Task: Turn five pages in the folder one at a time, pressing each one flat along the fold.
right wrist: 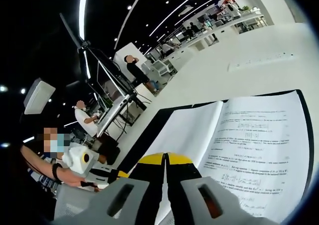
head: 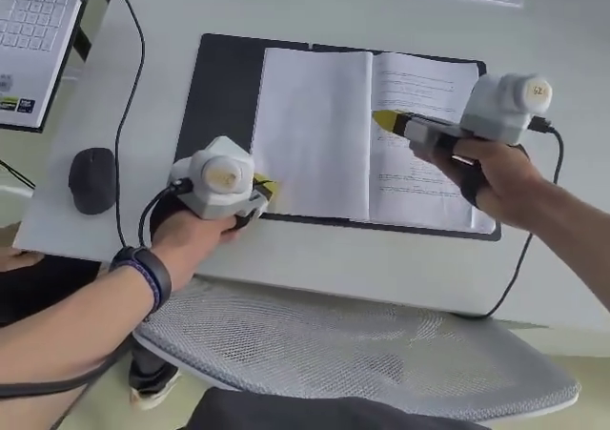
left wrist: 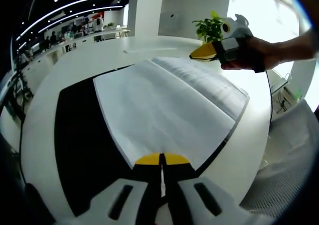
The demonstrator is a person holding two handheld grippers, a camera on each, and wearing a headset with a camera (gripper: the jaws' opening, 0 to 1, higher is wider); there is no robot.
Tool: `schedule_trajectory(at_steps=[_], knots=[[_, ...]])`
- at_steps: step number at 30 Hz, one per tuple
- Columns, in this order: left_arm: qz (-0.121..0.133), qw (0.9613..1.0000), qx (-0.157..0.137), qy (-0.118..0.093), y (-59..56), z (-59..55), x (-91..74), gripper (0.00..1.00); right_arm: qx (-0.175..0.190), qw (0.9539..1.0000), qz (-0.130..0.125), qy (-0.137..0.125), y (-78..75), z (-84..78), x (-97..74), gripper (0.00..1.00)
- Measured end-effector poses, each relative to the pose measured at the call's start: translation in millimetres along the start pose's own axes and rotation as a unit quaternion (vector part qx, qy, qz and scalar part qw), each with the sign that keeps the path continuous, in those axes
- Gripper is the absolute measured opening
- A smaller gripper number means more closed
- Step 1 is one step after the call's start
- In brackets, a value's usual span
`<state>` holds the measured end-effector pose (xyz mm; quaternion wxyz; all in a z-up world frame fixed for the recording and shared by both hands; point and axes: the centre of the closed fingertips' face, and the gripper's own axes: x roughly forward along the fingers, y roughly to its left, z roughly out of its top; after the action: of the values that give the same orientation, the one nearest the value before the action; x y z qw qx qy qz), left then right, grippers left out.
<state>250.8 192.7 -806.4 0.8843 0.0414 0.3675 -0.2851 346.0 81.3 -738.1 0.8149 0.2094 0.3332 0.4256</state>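
1. Folder (head: 224,87) lying open on white table (head: 286,10), blank page (head: 310,134) lying left of the fold (black cover showing beyond it), printed page (head: 424,177) lying right of it.
2. Left gripper (head: 265,190) sitting at the blank page's near edge, yellow tips being held together.
3. Right gripper (head: 384,120) hovering over the printed page just beside the fold, jaws meeting tip to tip.
4. Mouse (head: 92,179) and laptop (head: 33,30) sitting off to the left.

Black folder (head: 229,77) lies open, white pages (head: 315,134) flat.
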Motion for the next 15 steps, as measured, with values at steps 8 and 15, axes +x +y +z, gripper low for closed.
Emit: schedule_trajectory(at_steps=[8, 15], knots=[[-0.001, 0.9999, -0.011, 0.001, 1.2, -0.8, 0.6, 0.00, 0.006, 0.9993, 0.011, 0.035, -17.9, -18.4, 20.3, 0.00], [0.003, 0.9998, -0.018, -0.002, 1.9, -0.9, 0.9, 0.00, 0.023, 0.9978, 0.034, 0.053, -26.3, -32.7, 30.5, 0.00]])
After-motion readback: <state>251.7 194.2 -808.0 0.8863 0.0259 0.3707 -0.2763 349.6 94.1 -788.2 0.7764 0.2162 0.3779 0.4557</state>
